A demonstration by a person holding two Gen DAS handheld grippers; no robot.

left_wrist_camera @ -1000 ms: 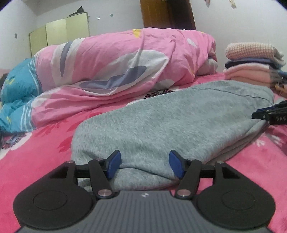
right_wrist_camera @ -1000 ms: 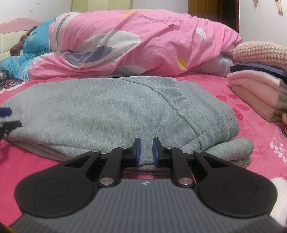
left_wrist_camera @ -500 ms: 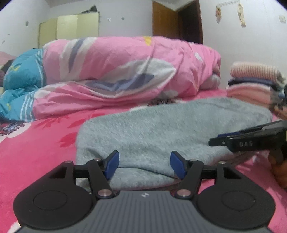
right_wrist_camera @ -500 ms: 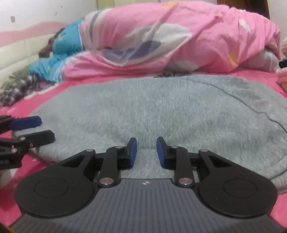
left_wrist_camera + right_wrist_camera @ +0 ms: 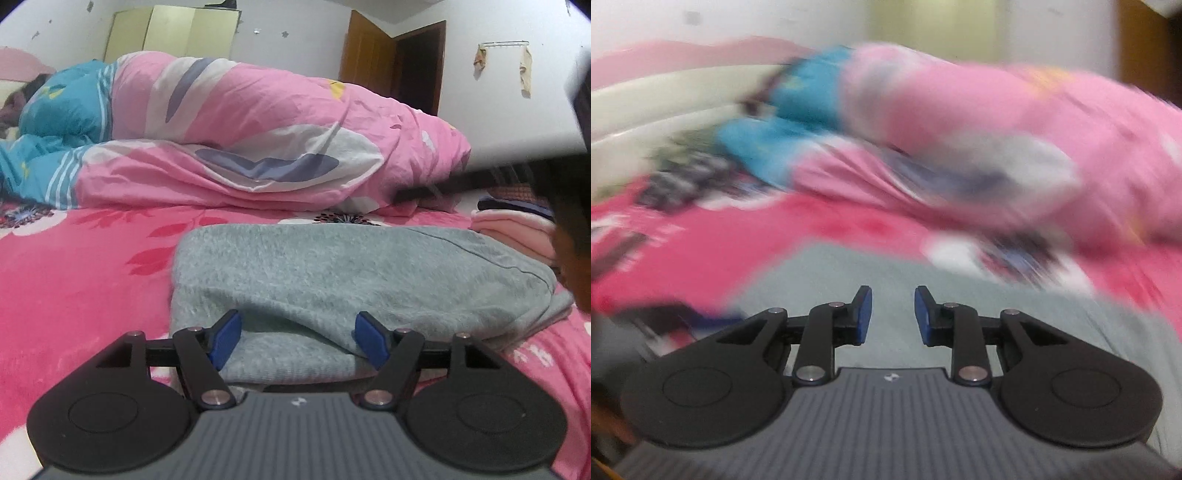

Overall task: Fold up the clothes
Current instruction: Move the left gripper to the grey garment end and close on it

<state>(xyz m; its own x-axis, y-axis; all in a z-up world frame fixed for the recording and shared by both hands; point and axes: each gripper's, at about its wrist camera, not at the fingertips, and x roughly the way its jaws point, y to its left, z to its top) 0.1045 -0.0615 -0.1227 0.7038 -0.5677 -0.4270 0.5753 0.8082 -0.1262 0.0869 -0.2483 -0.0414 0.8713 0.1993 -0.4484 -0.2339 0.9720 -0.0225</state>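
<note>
A folded grey sweatshirt (image 5: 351, 273) lies on the pink flowered bed sheet (image 5: 74, 280). My left gripper (image 5: 297, 339) stands open at its near edge, with grey cloth between the blue pads but not pinched. In the right wrist view, which is blurred by motion, my right gripper (image 5: 891, 317) is open a little above the grey sweatshirt (image 5: 894, 280), with nothing between its fingers. The right gripper's dark body and a hand (image 5: 569, 229) show large and out of focus at the right edge of the left wrist view.
A rolled pink and blue quilt (image 5: 229, 136) lies across the back of the bed. A stack of folded clothes (image 5: 513, 225) sits at the right, partly hidden. Behind stand a yellow wardrobe (image 5: 173, 33) and a brown door (image 5: 373, 55).
My right gripper has opened wider, lifted and swung left over the sweatshirt. The left gripper has drawn back and turned slightly, staying open at the near edge.
</note>
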